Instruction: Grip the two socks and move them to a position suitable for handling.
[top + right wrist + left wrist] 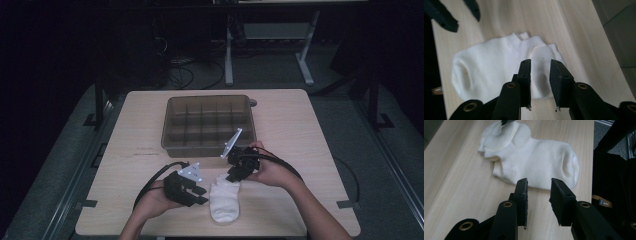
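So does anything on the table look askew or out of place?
Nothing stands out. The white sock lies flat on the table, only its cuff end bunched, and the compartment bin sits square and empty.

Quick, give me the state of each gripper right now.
Left gripper: open, holding nothing, jaws just short of the white sock.
Right gripper: open, holding nothing, poised over the sock's cuff end.
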